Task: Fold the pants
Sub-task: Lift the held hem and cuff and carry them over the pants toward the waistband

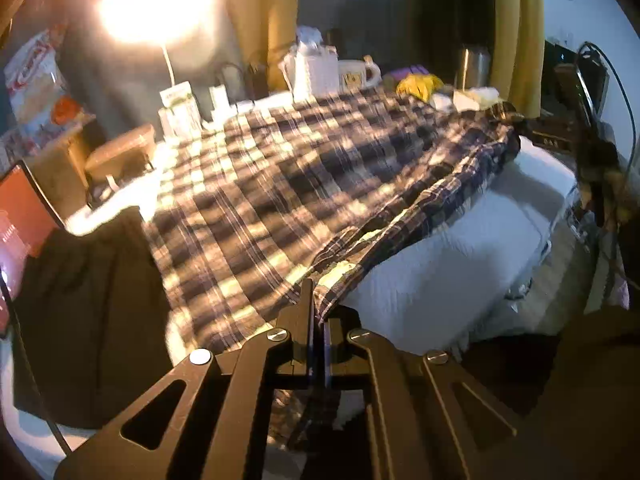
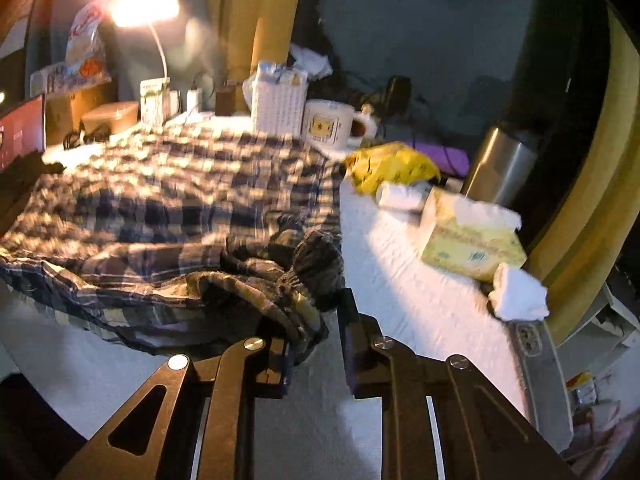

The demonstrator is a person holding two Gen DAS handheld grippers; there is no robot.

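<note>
The plaid pants [image 1: 288, 184] lie spread over the white table [image 1: 460, 264], blurred by motion. My left gripper [image 1: 318, 300] is shut on the near hem edge of the pants, with cloth pinched between the fingers and hanging below. In the right wrist view the pants [image 2: 168, 200] lie bunched at their near right end. My right gripper [image 2: 320, 320] has its jaws partly apart, and the bunched waistband cloth [image 2: 296, 300] lies over the left finger. The frames do not show whether it grips the cloth.
A lit lamp [image 1: 156, 8] stands at the back left. A white basket [image 2: 278, 100], a mug [image 2: 328, 122], a yellow bag [image 2: 392, 164], a steel flask [image 2: 500, 168], a tissue box [image 2: 468, 236] and crumpled tissue [image 2: 520, 292] crowd the table's back and right. A dark cloth [image 1: 88, 300] lies left.
</note>
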